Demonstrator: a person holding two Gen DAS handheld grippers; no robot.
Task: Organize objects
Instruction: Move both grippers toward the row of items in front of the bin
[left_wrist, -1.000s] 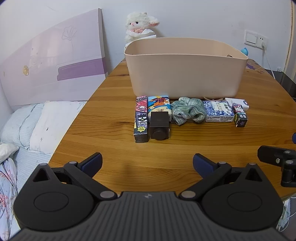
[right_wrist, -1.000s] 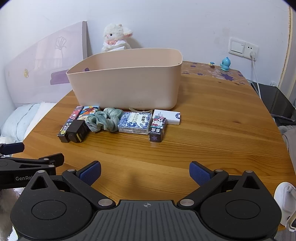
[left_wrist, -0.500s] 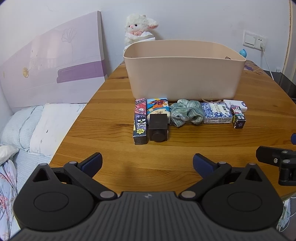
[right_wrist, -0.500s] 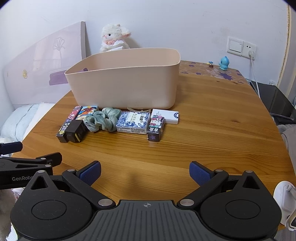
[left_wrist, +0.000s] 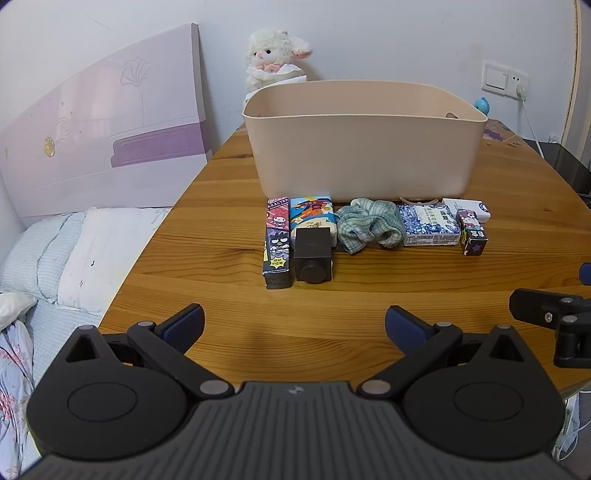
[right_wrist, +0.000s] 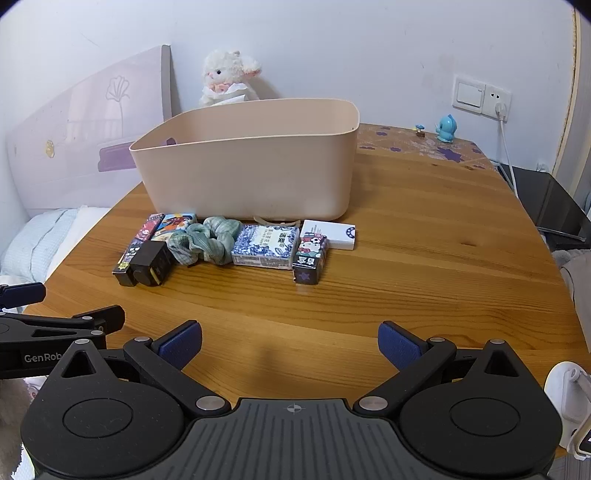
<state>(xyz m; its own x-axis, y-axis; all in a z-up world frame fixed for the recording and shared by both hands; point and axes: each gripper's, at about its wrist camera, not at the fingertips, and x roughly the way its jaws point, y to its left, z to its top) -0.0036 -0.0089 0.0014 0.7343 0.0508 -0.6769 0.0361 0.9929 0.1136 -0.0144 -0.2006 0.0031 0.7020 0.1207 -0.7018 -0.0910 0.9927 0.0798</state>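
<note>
while nothing is yet being picked up, the small things are lying in a row on the wooden table (left_wrist: 424, 295), just in front of the near wall of the beige bin (left_wrist: 364, 147), which is sitting toward the table's far edge. from the left end of the row: a long cartoon box (left_wrist: 277, 240), a colourful packet (left_wrist: 313, 218) with a black cube (left_wrist: 313, 253) in front of it, a green scrunchie (left_wrist: 371, 225), a blue-patterned tissue pack (left_wrist: 430, 225), a small cartoon box (left_wrist: 472, 236) and a white card box (right_wrist: 330, 234) behind it. what the bin is holding cannot be told.

judging by this, the task is sitting at its opening step, approach. the next move is probably calling for one tool to reach forward over a single item at an end of the row, since the middle ones are touching.

the left gripper (left_wrist: 294, 325) is hovering near the table's near edge, jaws spread wide, gripping nothing and touching nothing. the right gripper (right_wrist: 290, 343) is doing the same beside it.
</note>
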